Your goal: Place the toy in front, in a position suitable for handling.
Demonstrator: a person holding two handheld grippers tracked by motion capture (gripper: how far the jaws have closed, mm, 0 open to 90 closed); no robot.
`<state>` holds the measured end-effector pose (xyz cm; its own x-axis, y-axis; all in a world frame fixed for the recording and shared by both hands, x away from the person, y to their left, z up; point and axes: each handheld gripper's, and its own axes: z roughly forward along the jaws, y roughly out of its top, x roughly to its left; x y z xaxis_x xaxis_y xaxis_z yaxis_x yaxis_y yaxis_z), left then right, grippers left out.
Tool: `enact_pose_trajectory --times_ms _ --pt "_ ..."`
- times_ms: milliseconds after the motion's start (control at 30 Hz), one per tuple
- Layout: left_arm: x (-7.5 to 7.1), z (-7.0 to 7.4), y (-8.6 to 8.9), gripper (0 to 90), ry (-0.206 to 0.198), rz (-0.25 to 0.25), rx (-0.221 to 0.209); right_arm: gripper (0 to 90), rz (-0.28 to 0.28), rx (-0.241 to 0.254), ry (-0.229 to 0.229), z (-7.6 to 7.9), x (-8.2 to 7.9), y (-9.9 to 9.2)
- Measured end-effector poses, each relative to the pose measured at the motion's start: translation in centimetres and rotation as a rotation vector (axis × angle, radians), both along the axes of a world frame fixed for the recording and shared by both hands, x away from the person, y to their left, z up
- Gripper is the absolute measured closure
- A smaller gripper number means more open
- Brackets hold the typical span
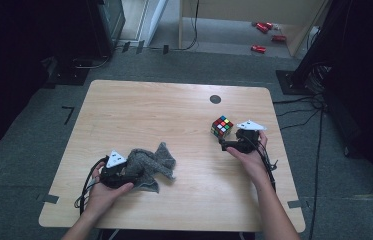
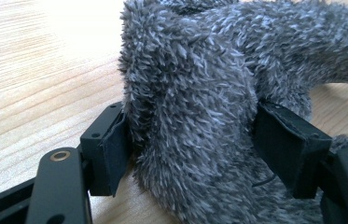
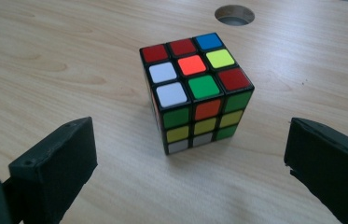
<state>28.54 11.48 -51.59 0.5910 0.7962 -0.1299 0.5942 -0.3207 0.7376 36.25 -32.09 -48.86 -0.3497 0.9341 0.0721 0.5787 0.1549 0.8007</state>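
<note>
Cube (image 3: 195, 91) sits just ahead of the wide-spread right tool (image 3: 188, 172), which must slide around it, while the left tool (image 2: 190, 149) pinches the fuzzy cloth (image 2: 209, 93).

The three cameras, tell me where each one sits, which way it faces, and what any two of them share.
High view: fixed above the person's side, looking forward and down on the table; both forearms, left gripper and right gripper show.
Left gripper view: rides the left gripper, looking along its jaws, which press on the grey cloth.
Right gripper view: rides the right gripper, facing the puzzle cube past open jaws.
Shared: high and left gripper views both show the cloth; high and right gripper views both show the cube and the table's round hole.
</note>
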Motion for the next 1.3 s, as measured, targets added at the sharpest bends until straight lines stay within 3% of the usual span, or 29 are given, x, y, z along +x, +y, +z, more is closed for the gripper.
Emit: enact_pose_trajectory --times_ms 167,467,833,1100,1200,1300 --pt "0.0 0.0 0.0 30.1 0.000 0.000 -0.002 5.0 -0.004 -0.036 0.025 -1.2 1.8 0.5" --pt "0.0 0.0 0.0 30.1 0.000 -0.005 0.001 13.7 -0.028 -0.071 0.028 -3.2 3.1 1.1" --pt "0.0 0.0 0.0 30.1 0.001 -0.004 0.000 22.9 -0.038 -0.107 0.036 -3.3 3.8 1.7" --pt "-0.1 0.0 0.0 30.1 0.002 -0.004 0.001 28.7 -0.036 -0.083 0.057 -3.4 3.7 1.4" --pt "-0.1 0.0 0.0 29.9 0.002 -0.009 -0.001 34.6 -0.021 -0.078 0.051 -3.3 3.6 1.4" --pt "-0.1 0.0 0.0 29.7 0.001 -0.010 -0.001 34.7 -0.016 -0.084 0.043 -3.3 3.5 1.5"
